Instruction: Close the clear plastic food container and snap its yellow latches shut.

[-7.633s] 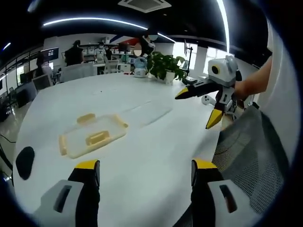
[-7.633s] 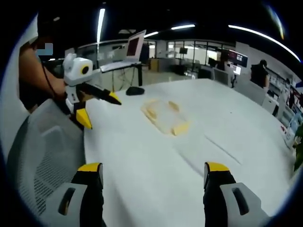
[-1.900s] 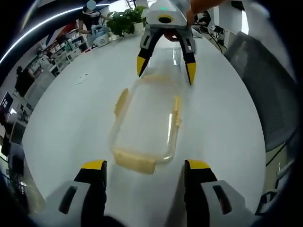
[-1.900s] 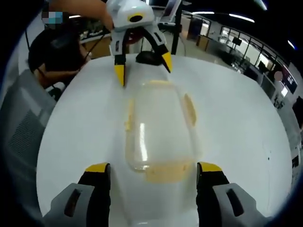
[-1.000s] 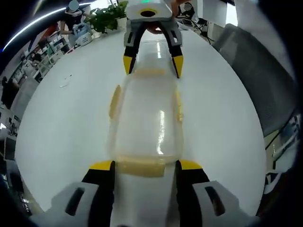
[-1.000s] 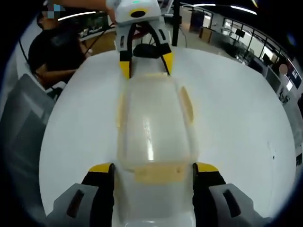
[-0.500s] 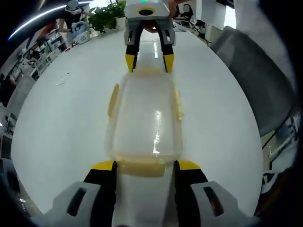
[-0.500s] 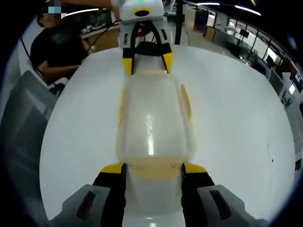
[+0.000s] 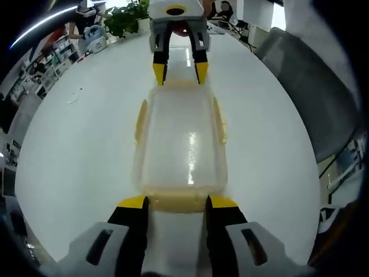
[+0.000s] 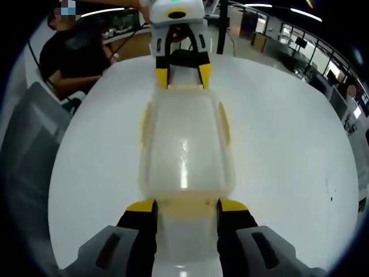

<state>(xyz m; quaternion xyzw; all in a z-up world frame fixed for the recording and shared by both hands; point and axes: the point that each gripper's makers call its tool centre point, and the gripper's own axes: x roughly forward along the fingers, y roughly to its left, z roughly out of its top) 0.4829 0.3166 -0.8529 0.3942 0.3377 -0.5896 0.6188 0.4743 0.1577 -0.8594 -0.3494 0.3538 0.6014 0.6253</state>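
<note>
Both tongs face each other along the long axis of the clear rectangular plastic food container (image 9: 180, 144), which lies lid-on upon the round white table (image 9: 75, 150), 1 tong at each short end. In the left gripper view, the left gripper (image 9: 176, 202) rises from 6 o'clock with its yellow-tipped jaws part open, straddling the near yellow end latch (image 9: 176, 202); whether the jaws press it cannot be told. The right gripper (image 9: 177, 70) stands at 12 o'clock in that view, jaws likewise part open at either side of the far yellow end latch (image 9: 177, 85). A long side latch (image 9: 140, 121) at 9 o'clock and another (image 9: 218, 120) at 3 o'clock stick outward, seemingly unsnapped. In the right gripper view the picture mirrors: container dead ahead, own jaws about the near end latch (image 10: 185, 205), left gripper at 12 o'clock. Each gripper is nearest its own end, so the coming squeeze likely runs along that long axis, end latches first.
</note>
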